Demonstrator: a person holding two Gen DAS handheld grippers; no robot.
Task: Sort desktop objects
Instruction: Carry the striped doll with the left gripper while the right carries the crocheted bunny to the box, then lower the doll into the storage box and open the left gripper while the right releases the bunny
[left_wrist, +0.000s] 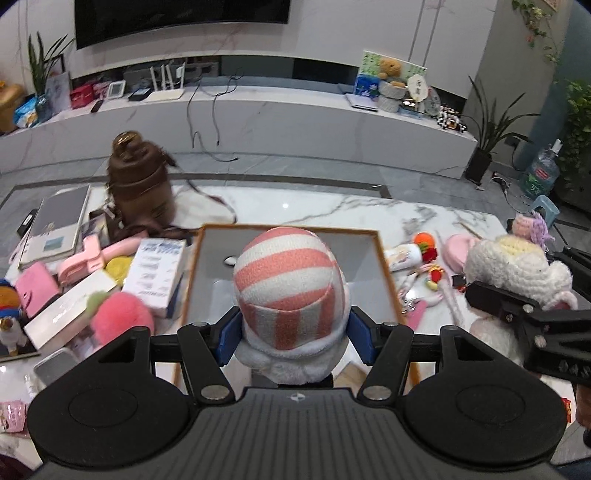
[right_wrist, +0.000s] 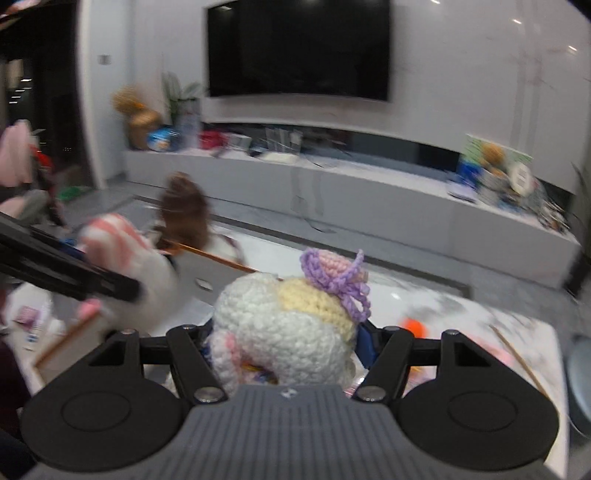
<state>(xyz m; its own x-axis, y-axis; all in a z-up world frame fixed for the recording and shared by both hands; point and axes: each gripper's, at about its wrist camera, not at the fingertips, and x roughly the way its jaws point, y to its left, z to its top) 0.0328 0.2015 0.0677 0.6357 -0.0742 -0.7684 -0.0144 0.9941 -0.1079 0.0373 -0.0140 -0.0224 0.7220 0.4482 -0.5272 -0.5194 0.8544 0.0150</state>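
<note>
My left gripper is shut on a plush toy with a pink and white striped hat, its blue pads pressing the toy's sides, above a grey tray with a wooden rim. My right gripper is shut on a white crocheted doll with a yellow patch and a purple bow. In the left wrist view that doll hangs at the right in the right gripper. The striped toy and left gripper show blurred at the left of the right wrist view.
On the marble table, left of the tray: a brown bag, a notebook, boxes, pink items and a pink fluffy ball. Right of the tray lie small toys and a bottle. A TV bench stands behind.
</note>
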